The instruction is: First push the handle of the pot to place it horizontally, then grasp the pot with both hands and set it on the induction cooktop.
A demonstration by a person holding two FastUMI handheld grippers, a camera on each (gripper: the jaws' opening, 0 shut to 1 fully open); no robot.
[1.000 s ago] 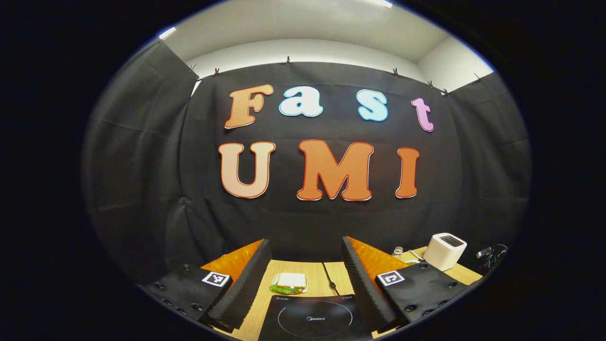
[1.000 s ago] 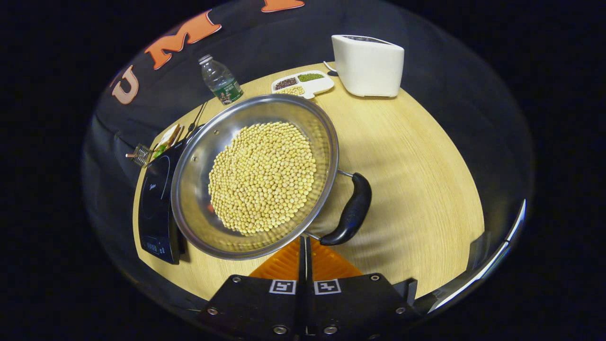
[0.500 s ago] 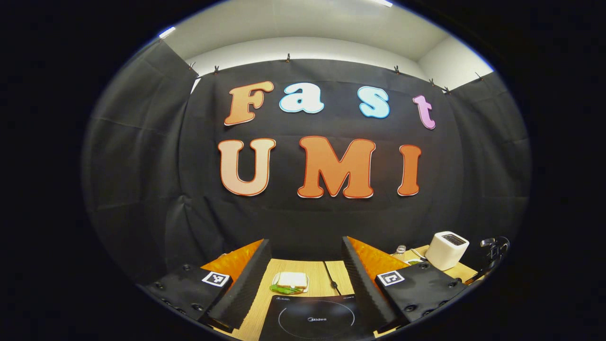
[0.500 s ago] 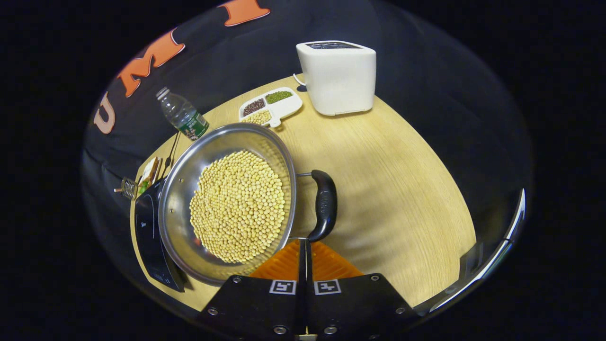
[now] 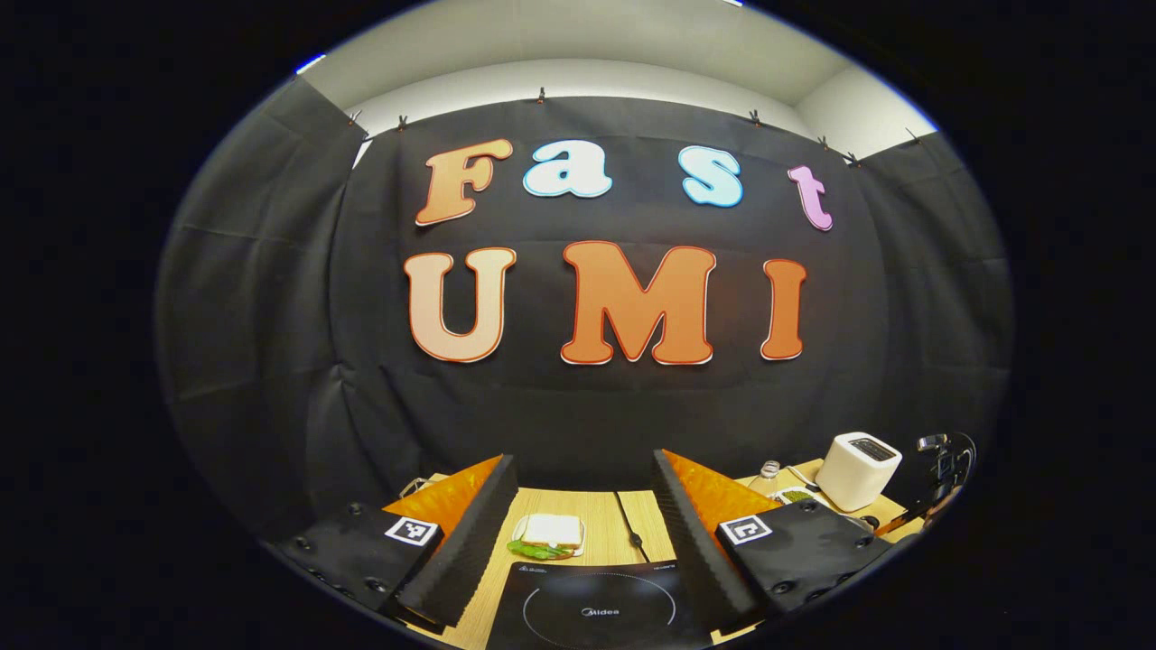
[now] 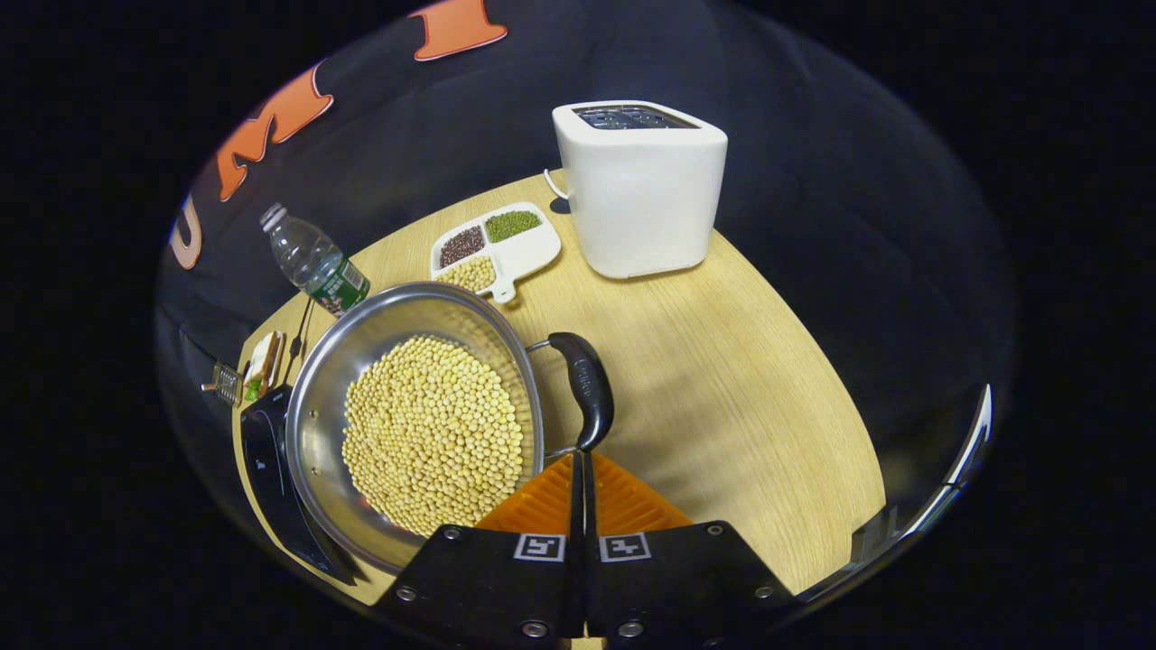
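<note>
In the right gripper view a steel pot (image 6: 316, 424) full of yellow beans stands on the wooden table (image 6: 750, 406). Its black handle (image 6: 585, 388) juts out on the pot's right side. My right gripper (image 6: 578, 457) is shut, its tips against the near end of that handle, holding nothing. The black induction cooktop (image 6: 262, 465) lies just left of the pot, partly under its rim. In the left gripper view my left gripper (image 5: 582, 463) stands open above the cooktop (image 5: 596, 607), with nothing between its fingers.
A white toaster (image 6: 641, 185), a divided dish of beans (image 6: 492, 246) and a water bottle (image 6: 312, 262) stand behind the pot. A sandwich on a plate (image 5: 551, 534) and a black cable (image 5: 628, 528) lie beyond the cooktop.
The pot and its handle have turned as the shut right gripper pressed on the handle's end; the right gripper view has shifted toward the toaster. The left gripper has barely moved and stays open.
</note>
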